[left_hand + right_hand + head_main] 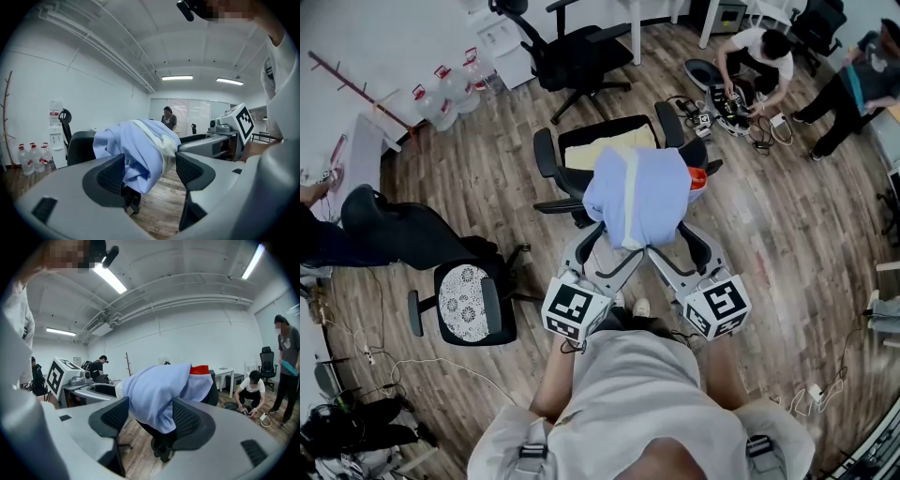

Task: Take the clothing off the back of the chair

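Note:
A light blue garment (637, 192) with a cream strip and a red patch (697, 178) is draped over the back of a black office chair (551, 155) with a yellow seat cushion. My left gripper (614, 246) and right gripper (680, 246) point at the garment's lower edge from the near side. In the left gripper view the cloth (140, 150) hangs between the wide jaws of the left gripper (150, 171), with a gap to the right pad. In the right gripper view the cloth (159, 390) hangs between the spread jaws of the right gripper (150, 420). The chair's backrest is hidden under the cloth.
A black chair with a lace cushion (473, 300) stands at the left, with a dark coat (394, 230) beside it. Another black chair (572, 52) is farther off. Water bottles (445, 94) line the wall. Two people (755, 56) work among cables on the floor at the far right.

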Tool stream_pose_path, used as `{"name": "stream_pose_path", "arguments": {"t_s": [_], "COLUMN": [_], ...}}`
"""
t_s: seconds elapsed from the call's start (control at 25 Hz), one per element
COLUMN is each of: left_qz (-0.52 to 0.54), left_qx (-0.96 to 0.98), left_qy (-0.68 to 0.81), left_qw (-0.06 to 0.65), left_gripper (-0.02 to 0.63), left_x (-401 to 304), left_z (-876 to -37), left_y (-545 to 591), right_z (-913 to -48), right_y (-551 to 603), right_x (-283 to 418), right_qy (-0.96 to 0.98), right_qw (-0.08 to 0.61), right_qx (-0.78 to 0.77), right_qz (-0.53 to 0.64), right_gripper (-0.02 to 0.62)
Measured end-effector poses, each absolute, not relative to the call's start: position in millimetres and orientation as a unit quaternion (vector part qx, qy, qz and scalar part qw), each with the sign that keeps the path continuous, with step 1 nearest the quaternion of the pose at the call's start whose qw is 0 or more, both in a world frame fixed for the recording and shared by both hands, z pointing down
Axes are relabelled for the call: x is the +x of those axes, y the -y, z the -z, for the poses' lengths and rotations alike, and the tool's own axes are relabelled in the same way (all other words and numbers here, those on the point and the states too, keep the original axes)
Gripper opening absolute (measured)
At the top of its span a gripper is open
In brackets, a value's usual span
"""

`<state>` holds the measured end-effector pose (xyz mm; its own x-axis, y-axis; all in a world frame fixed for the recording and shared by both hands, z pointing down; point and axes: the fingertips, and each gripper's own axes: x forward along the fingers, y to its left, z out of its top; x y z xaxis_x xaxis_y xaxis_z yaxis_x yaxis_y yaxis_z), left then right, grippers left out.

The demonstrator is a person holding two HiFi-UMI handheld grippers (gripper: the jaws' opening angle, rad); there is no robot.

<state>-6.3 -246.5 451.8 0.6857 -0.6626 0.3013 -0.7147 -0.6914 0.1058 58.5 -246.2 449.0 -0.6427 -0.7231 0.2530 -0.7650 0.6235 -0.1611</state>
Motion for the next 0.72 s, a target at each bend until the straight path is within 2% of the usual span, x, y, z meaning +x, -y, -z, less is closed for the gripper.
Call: {"name": "stream_pose_path", "arguments": {"t_s": [0.32, 0.52, 0.72], "left_qz": [-0.118, -0.111, -0.108], "left_qx": [0.916, 0.918, 0.925], "left_qy": [0.369, 0.368, 0.353], "left_qw": [0.104, 0.102, 0.087], "left_gripper": [0.334, 0.330, 0.270], "left_x": [-5, -4, -1], "left_z": [-450, -449, -446], "left_y": [248, 251, 249], "right_z": [-448, -446, -443], "right_y": [249, 248, 249], "right_x": [55, 52, 47], "right_qy": [0.900, 0.901, 0.903], "right_qw": [0.079, 0.075, 0.076], "right_qx": [0.407, 0.407, 0.406], "right_qz": [-0.136, -0.130, -0.118], "right_gripper": [0.283, 0.240, 0.209]}}
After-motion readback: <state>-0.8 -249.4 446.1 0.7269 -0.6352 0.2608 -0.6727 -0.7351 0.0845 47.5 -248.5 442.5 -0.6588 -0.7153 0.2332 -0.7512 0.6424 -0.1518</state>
